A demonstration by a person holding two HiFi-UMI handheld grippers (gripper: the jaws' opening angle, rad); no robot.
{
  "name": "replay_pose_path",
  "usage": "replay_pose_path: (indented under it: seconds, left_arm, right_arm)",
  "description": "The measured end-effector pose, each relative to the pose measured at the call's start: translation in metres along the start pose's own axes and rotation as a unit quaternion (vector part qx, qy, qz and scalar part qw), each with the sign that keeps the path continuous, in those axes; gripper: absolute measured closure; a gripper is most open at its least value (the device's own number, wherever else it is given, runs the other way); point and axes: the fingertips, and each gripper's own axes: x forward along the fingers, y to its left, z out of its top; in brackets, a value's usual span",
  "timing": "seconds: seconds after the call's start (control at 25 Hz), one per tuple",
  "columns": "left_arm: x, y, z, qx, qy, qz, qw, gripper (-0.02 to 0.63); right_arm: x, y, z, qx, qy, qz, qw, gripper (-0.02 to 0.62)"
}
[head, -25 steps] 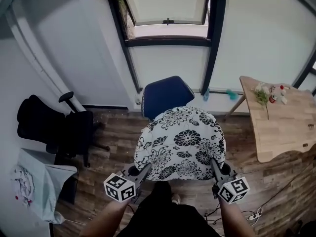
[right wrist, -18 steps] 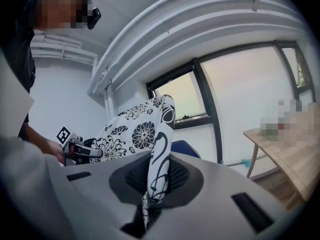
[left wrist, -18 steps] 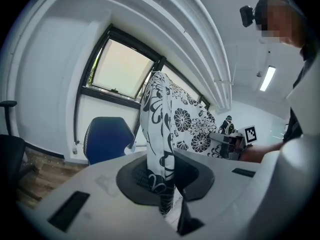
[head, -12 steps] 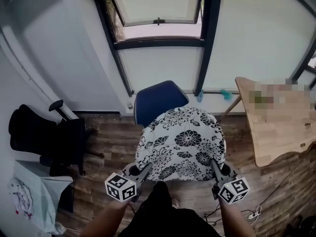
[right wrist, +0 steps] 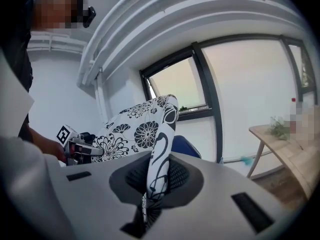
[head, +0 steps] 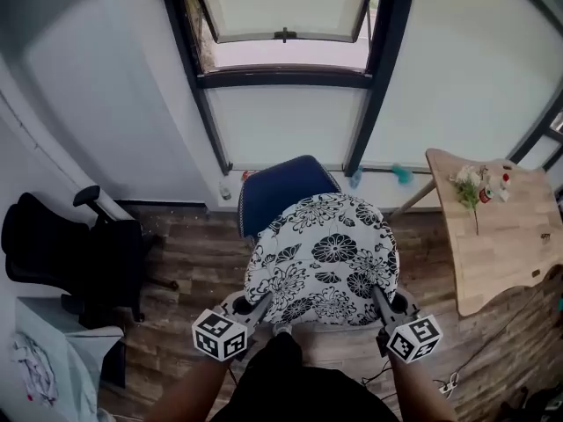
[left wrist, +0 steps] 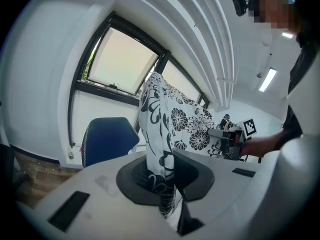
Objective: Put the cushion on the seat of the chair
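A white cushion with black flower print [head: 324, 255] hangs in the air over a blue office chair [head: 283, 187], hiding the seat; only the blue backrest shows beyond it. My left gripper [head: 260, 303] is shut on the cushion's near left edge, my right gripper [head: 378, 297] shut on its near right edge. In the left gripper view the cushion [left wrist: 160, 134] stands pinched between the jaws, with the blue chair [left wrist: 107, 139] behind. The right gripper view shows the cushion's edge [right wrist: 161, 149] clamped the same way.
A black office chair [head: 66, 253] stands at the left beside a pale box with cloth [head: 40, 363]. A wooden table [head: 493, 227] with small items is at the right. Windows and a white wall lie ahead; cables [head: 449, 381] lie on the wood floor.
The view has shifted: the blue chair and window now sit further right and lower in the picture, and the black chair nearer the left edge. Both grippers keep their hold on the cushion.
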Motion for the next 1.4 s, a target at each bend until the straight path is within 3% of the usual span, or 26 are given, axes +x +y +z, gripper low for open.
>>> replay_pose_path:
  seconds: [0.24,0.64,0.96,1.4]
  left_arm:
    - [0.029,0.057,0.03,-0.021,0.005,-0.011,0.9997,0.571]
    - [0.065,0.094,0.029,-0.035,0.043,-0.037,0.9978,0.571]
    - [0.09,0.109,0.003,-0.066,0.067,-0.032,0.9951,0.571]
    - [0.118,0.143,-0.054,-0.093,0.11,0.025,0.9893,0.571]
  right_arm:
    - [0.07,-0.009,0.031,-0.01,0.029,-0.001,1.0,0.558]
    - [0.111,-0.023,0.025,0.005,0.05,-0.03,0.998,0.558]
    - [0.134,-0.043,-0.002,0.03,0.079,-0.035,0.996,0.558]
    - [0.183,-0.076,-0.065,0.048,0.141,0.007,0.989,0.558]
